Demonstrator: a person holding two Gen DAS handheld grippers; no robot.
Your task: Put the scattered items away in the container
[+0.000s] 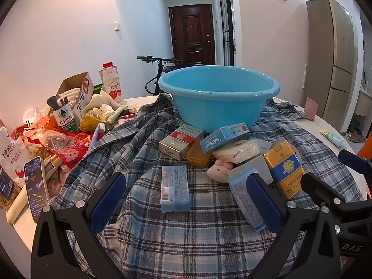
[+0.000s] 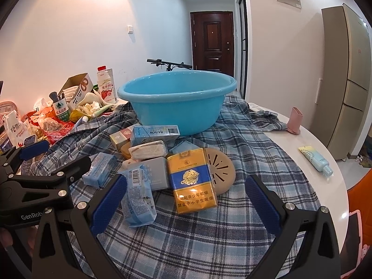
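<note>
A blue plastic basin (image 1: 218, 97) (image 2: 176, 102) stands empty on a plaid cloth (image 1: 197, 232). In front of it lies a pile: a red-and-gold pack (image 1: 180, 141), a blue RAISON box (image 1: 224, 136) (image 2: 154, 133), a yellow-and-blue cigarette pack (image 1: 284, 169) (image 2: 193, 181), a wrapped white bar (image 1: 237, 151), a round tan lid (image 2: 220, 169), and light-blue tissue packs (image 1: 174, 188) (image 2: 138, 197). My left gripper (image 1: 186, 200) is open above the cloth, around a tissue pack. My right gripper (image 2: 186, 202) is open, low before the yellow pack.
Clutter fills the table's left side: a phone (image 1: 36, 188), snack bags (image 1: 58, 144), a green-labelled bottle (image 1: 66, 118), a cardboard box (image 1: 78, 90), a milk carton (image 1: 112, 83). A pink holder (image 2: 295, 121) and a tube (image 2: 315, 160) lie on the right. The table edge curves at right.
</note>
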